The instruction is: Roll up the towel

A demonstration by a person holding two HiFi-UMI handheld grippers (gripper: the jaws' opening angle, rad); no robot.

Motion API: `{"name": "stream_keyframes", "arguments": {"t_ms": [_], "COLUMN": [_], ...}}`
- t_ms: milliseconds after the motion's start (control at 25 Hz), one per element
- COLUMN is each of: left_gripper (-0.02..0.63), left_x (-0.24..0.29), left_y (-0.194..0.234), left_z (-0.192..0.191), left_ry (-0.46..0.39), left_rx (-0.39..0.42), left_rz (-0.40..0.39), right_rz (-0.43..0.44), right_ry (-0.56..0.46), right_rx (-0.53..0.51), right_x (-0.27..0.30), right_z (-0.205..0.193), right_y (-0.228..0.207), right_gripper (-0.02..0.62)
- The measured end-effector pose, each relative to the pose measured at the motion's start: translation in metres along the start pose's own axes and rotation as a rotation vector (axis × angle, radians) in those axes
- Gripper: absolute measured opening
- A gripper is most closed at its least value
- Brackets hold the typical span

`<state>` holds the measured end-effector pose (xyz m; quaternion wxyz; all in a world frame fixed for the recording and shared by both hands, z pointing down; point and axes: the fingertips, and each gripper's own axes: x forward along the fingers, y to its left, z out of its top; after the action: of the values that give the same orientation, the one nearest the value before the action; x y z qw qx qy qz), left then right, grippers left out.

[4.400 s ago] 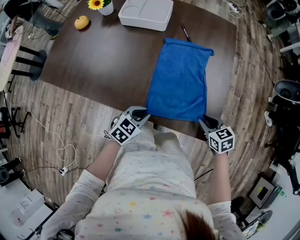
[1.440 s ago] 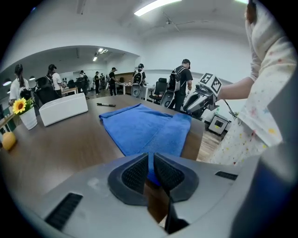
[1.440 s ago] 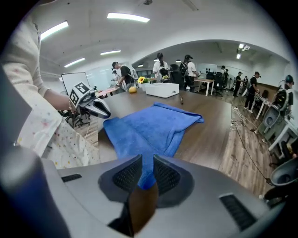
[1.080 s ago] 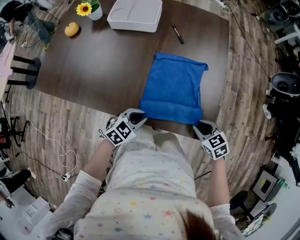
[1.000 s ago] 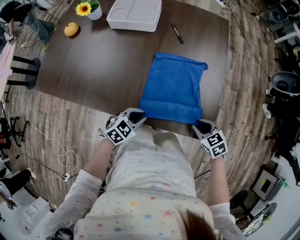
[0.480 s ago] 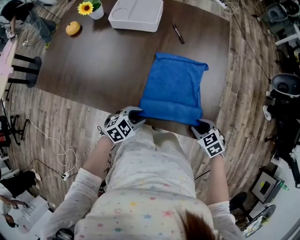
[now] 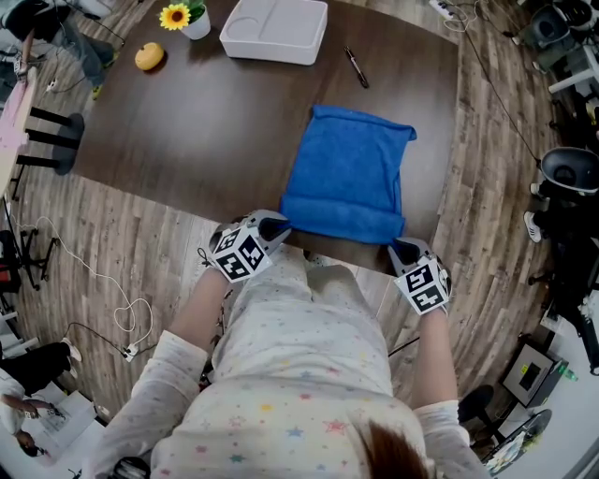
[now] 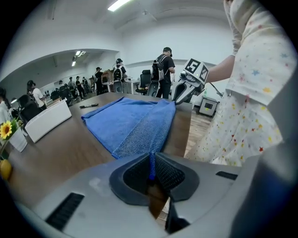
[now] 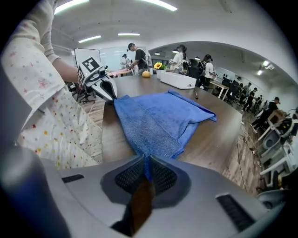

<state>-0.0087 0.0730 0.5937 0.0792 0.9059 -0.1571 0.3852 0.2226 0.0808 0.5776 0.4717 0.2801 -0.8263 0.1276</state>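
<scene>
Fabric sat pinched in both sets of jaws. The left hand-held gripper (image 8: 152, 163) had just been closing its jaws, and they were clamped on the near left corner of the blue towel (image 7: 348, 173), a thin fold of cloth pressed between the ribbed pads. The right hand-held gripper (image 9: 146, 168) was likewise clenched on the near right corner, with the cloth running straight out from between its pads.

The towel lay spread on the dark wooden counter (image 7: 215, 122), on its right half, with its near edge at the counter's near edge, just in front of the person. Along that near edge the cloth was doubled over into a thicker band that stretched between the two corners. The far part lay flat, and its far right corner was puckered into a small point.

Well beyond the towel, a black pen (image 7: 357, 67) lay on the bare wood. A white tray (image 7: 274, 28) stood at the far edge, and to its left were a small pot with a sunflower (image 7: 178, 13) and a yellow fruit-like object (image 7: 148, 58).
</scene>
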Motion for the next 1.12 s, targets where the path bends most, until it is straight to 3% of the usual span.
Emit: {"name": "stream_keyframes", "arguments": {"t_ms": [200,600,1120], "left_gripper": [0.037,0.037,0.037], "left_x": [-0.009,-0.032,-0.047], "left_y": [-0.02,-0.074,-0.026], "left_z": [-0.002,-0.021,0.016], "left_ry": [-0.008,0.002,-0.072], "left_rx": [-0.002,-0.06,-0.1], "left_rz": [-0.023,-0.135,-0.077], "right_rz": [0.038,0.201,0.168], "right_ry": [0.003,0.07,-0.015], "right_rx": [-0.008,-0.01,0.091], "right_x": [-0.015,-0.037,-0.049], "right_z": [-0.005,-0.028,0.011], "right_y": [0.013,0.068,0.03], "right_gripper": [0.034,0.034,0.035]}}
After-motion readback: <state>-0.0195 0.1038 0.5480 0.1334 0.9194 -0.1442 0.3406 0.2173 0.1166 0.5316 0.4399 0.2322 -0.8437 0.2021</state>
